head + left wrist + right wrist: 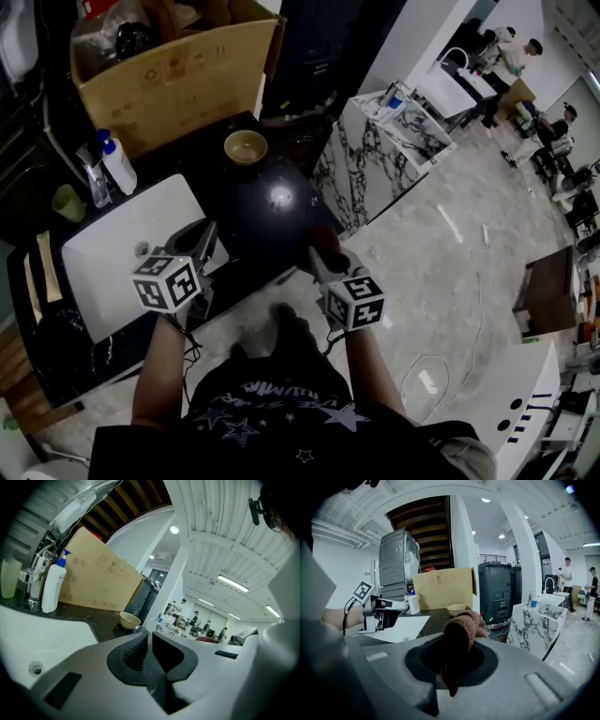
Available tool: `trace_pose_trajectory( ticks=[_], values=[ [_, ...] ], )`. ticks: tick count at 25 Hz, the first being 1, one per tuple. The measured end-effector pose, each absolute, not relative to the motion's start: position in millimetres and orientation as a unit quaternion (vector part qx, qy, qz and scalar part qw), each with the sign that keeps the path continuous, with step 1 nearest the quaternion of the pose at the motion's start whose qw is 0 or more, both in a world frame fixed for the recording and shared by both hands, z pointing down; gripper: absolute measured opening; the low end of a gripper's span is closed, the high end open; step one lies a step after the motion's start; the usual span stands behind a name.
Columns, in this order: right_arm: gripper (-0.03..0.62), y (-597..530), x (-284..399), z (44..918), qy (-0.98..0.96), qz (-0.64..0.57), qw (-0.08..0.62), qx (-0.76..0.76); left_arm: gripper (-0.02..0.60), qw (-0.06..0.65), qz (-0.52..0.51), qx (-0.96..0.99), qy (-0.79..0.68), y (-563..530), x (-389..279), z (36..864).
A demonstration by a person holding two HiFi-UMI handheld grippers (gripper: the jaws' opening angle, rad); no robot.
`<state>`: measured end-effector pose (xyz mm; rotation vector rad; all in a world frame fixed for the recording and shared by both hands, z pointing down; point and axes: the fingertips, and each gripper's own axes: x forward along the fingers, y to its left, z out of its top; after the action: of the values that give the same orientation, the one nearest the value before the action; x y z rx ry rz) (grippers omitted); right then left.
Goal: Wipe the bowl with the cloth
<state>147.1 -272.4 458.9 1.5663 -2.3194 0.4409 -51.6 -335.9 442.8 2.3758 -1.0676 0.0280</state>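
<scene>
The wiping has not begun, judging by how things lie. The right gripper (328, 265) is clamped on the cloth (461, 627), a brownish-red bundle that bulges up out of its 2 jaws and trails a little below them, so the pick-up part of the job looks done. The left gripper (150, 641) has its 2 jaws pressed together with nothing between them. The bowl (246, 147), pale beige, sits upright towards the far side of the dark counter (272, 234), just in front of the cardboard box (178, 84) and well apart from both grippers. Nothing touches it, and it is too small in every view to tell whether its inside is clean or dirty. Both grippers are held at the near side of the counter, the left one over the white sink (103, 244) and the right one near the counter's near right corner. A spray bottle (118, 164) and a green cup (67, 202) stand by the sink, left of the bowl. What is left, as I judge it, is nearly the whole task: carry the cloth across to the bowl, perhaps steady the bowl with the empty left gripper, and rub the cloth around its inside and rim.
</scene>
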Motion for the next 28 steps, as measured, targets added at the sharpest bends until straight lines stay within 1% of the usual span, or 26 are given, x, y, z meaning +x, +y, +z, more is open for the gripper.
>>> trace_pose_trajectory(
  ticks=[2, 4, 5, 6, 9, 14, 18, 22, 28],
  values=[
    [0.048, -291.9, 152.6, 460.3, -0.815, 0.152, 0.153, 0.538, 0.024, 0.281, 0.005, 0.873, -0.399, -354.1, -46.2, 444.1],
    [0.048, -313.1, 159.5, 461.6, -0.822, 0.152, 0.151, 0.527, 0.138, 0.288, -0.002, 0.861, -0.418, -376.2, -41.6, 444.0],
    [0.048, -323.6, 163.4, 461.6, -0.826, 0.153, 0.150, 0.521, 0.172, 0.286, -0.003, 0.854, -0.434, -387.9, -39.9, 444.3],
    [0.048, -333.8, 167.0, 461.6, -0.831, 0.153, 0.149, 0.513, 0.184, 0.283, -0.002, 0.847, -0.449, -399.5, -38.5, 444.6],
    [0.048, -364.8, 176.8, 464.5, -0.842, 0.155, 0.151, 0.493, 0.184, 0.285, 0.004, 0.830, -0.479, -432.3, -33.7, 446.8],
    [0.048, -412.0, 186.7, 470.1, -0.862, 0.156, 0.157, 0.456, 0.183, 0.350, -0.003, 0.805, -0.479, -466.5, -20.1, 458.3],
    [0.048, -442.6, 187.8, 476.4, -0.875, 0.160, 0.155, 0.430, 0.183, 0.372, 0.010, 0.786, -0.494, -500.5, -18.0, 472.1],
    [0.048, -470.5, 189.9, 480.5, -0.884, 0.159, 0.159, 0.409, 0.183, 0.413, 0.026, 0.767, -0.489, -533.3, -8.4, 490.9],
    [0.048, -503.7, 192.7, 485.4, -0.898, 0.153, 0.162, 0.380, 0.183, 0.429, 0.030, 0.741, -0.516, -573.9, -10.0, 510.8]
  ],
)
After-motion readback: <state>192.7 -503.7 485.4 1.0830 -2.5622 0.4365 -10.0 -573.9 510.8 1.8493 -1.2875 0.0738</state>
